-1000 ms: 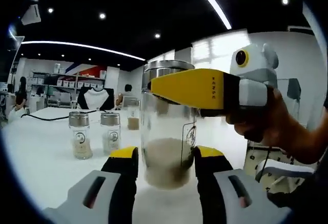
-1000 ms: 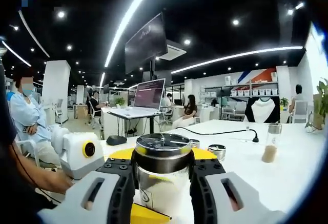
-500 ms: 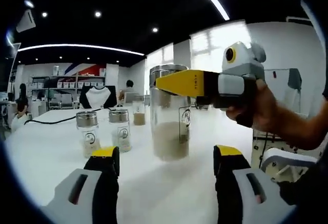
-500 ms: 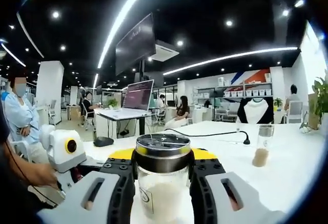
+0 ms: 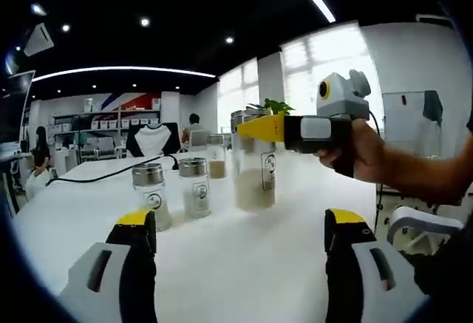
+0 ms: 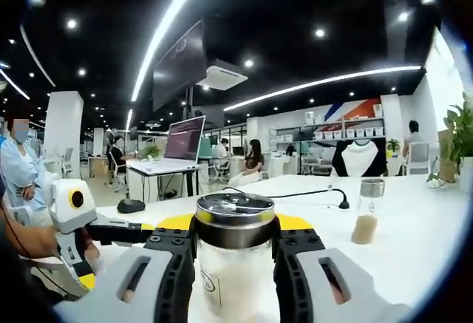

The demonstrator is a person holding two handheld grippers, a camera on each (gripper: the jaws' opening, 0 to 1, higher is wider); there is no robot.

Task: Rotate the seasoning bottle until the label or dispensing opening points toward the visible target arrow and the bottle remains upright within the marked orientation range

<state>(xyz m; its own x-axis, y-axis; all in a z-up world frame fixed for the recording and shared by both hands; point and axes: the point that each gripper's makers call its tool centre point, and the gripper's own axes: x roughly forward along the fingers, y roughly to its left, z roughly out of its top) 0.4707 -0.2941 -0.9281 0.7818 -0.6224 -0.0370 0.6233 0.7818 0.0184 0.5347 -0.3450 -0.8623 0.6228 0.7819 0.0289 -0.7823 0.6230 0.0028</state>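
Since the earlier frame, left gripper [image 5: 240, 245] has backed away from the seasoning bottle [image 5: 252, 160], jaws spread wide and empty. Right gripper [image 6: 234, 260] holds its jaws clamped on the bottle below its metal lid [image 6: 234, 211]; bottle upright on the white desk [image 5: 244, 264]. Left of the bottle stand two small shakers [image 5: 150, 194], another jar [image 5: 215, 157] behind

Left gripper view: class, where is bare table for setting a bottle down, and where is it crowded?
Free: white table between the left gripper's open jaws, before the two small shakers. Crowded: around the seasoning bottle held by the right gripper.
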